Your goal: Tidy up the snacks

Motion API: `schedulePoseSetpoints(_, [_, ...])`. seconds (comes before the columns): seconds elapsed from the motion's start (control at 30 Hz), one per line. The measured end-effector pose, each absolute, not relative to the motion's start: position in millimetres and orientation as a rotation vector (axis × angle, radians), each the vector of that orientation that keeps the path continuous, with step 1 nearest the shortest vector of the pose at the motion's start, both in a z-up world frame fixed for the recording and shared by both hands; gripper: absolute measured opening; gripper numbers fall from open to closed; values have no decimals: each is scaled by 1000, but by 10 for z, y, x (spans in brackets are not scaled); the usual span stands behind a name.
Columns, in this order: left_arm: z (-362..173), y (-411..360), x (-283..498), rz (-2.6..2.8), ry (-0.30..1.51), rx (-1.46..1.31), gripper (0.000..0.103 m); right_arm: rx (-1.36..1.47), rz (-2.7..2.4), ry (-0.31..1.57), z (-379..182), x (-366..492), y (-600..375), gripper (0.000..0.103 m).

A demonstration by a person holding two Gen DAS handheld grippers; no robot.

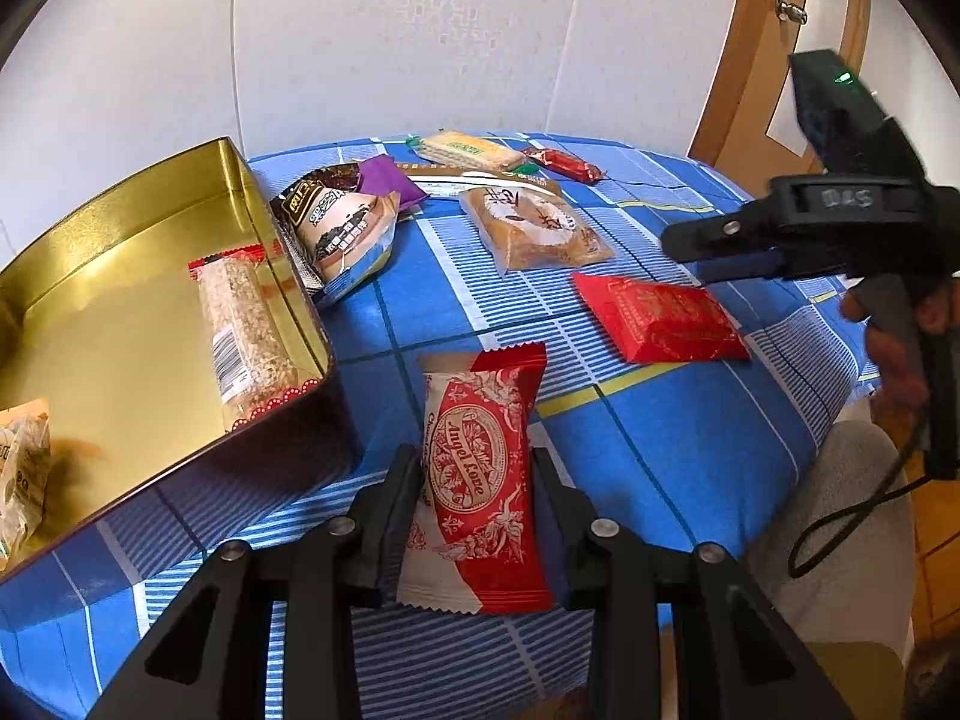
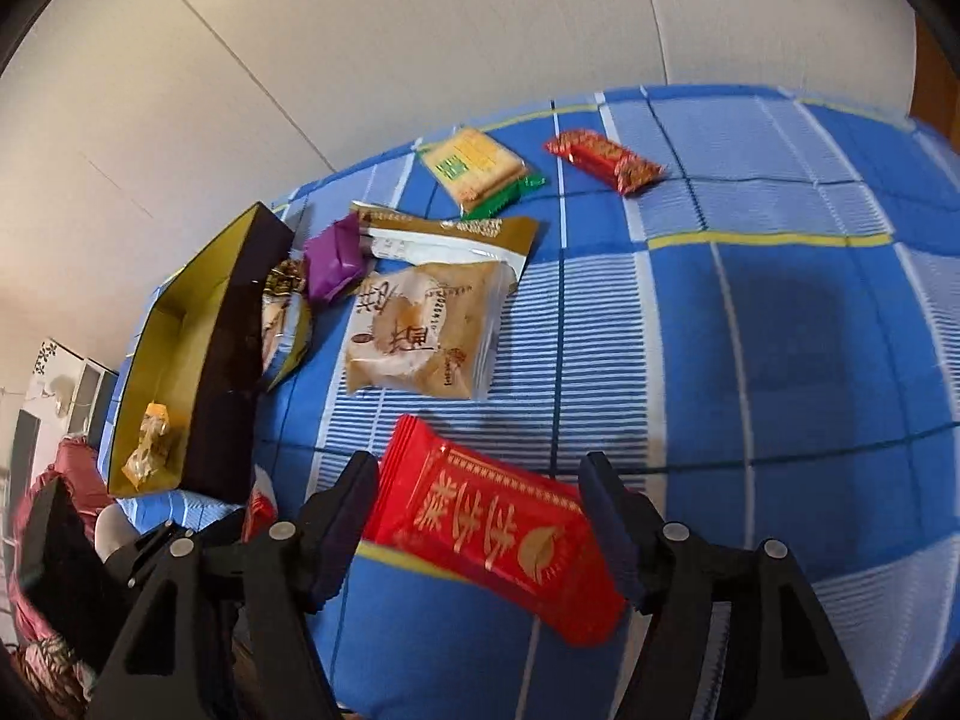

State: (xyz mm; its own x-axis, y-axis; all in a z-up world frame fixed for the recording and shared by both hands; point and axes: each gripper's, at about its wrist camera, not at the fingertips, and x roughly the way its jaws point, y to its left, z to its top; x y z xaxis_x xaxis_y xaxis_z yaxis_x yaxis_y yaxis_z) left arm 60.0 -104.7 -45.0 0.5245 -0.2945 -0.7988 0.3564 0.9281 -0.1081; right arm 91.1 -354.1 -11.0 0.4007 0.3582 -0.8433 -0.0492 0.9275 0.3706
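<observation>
My left gripper (image 1: 474,516) is shut on a red and white "Angel Love" snack packet (image 1: 477,480), held just right of the gold tin (image 1: 150,222). The tin holds a sesame bar (image 1: 246,330) and a pale packet (image 1: 21,474). My right gripper (image 2: 480,516) is open, its fingers on either side of a red packet with gold characters (image 2: 498,534) that lies on the blue checked tablecloth (image 2: 780,324). The right gripper also shows in the left wrist view (image 1: 720,252), above that red packet (image 1: 660,318).
Several loose snacks lie on the cloth: a tan pastry pack (image 2: 420,330), a purple packet (image 2: 333,261), a cracker pack (image 2: 474,165), a small red bar (image 2: 606,159), a brown-edged pouch (image 2: 450,240), a bag against the tin (image 1: 342,234). A door (image 1: 774,48) stands right.
</observation>
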Motion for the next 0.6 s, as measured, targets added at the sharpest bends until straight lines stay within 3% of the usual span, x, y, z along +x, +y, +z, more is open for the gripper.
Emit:
schedulePoseSetpoints(0.13, [-450,-1058,617,-385,943,71,37,62,339,1204,-73,939,-3373,83])
schedulePoseSetpoints(0.27, [-447,-1054,617,-383,948,66,37,-129,382,1250,-195,950,-3251,83])
schedulePoseSetpoints(0.47, [-449,-1062,611,-385,946,73,37,-164,376,1274,-330,1011,-3251,83])
schedulePoseSetpoints(0.6, [-448,-1039,607,-385,947,54,37,-143,289,1255,-292,942,-3119,61])
